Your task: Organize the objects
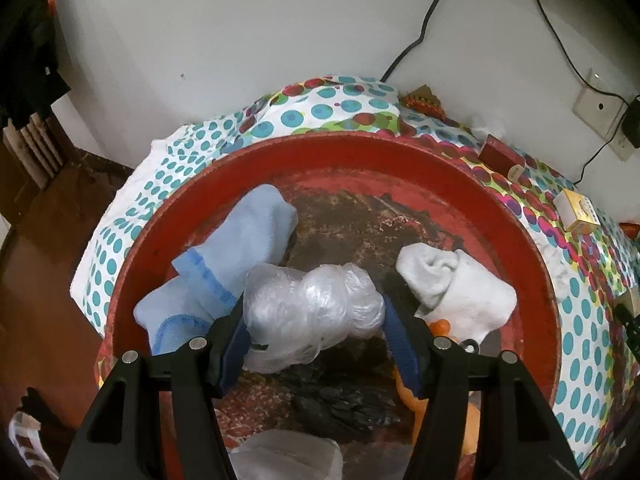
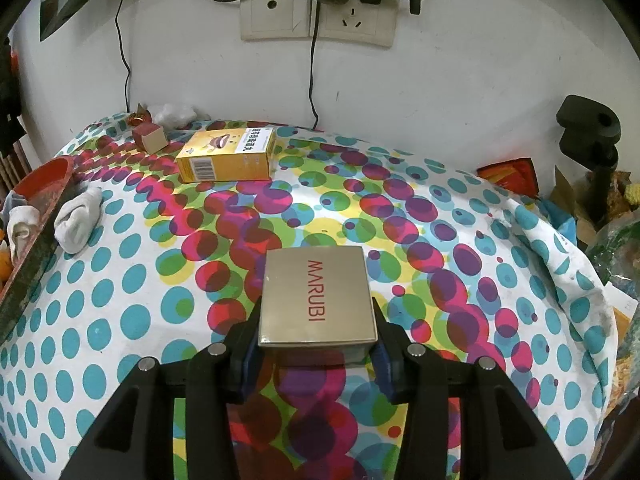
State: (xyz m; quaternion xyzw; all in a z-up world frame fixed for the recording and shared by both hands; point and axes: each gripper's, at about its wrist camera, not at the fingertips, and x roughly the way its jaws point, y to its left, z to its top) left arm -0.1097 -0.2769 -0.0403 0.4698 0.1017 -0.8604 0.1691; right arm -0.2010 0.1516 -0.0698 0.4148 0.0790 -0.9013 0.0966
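My left gripper is shut on a crumpled clear plastic bag, held over a round red basin. In the basin lie a light blue sock, a white sock, a black bag and something orange. My right gripper is shut on a metallic box marked MARUBI, just above the dotted tablecloth. A yellow box and a small red box lie at the back of the table.
A white sock lies on the cloth beside the basin's rim. Wall sockets with cables are behind the table. Clutter and a black stand sit at the right edge. The yellow box and red box also show right of the basin.
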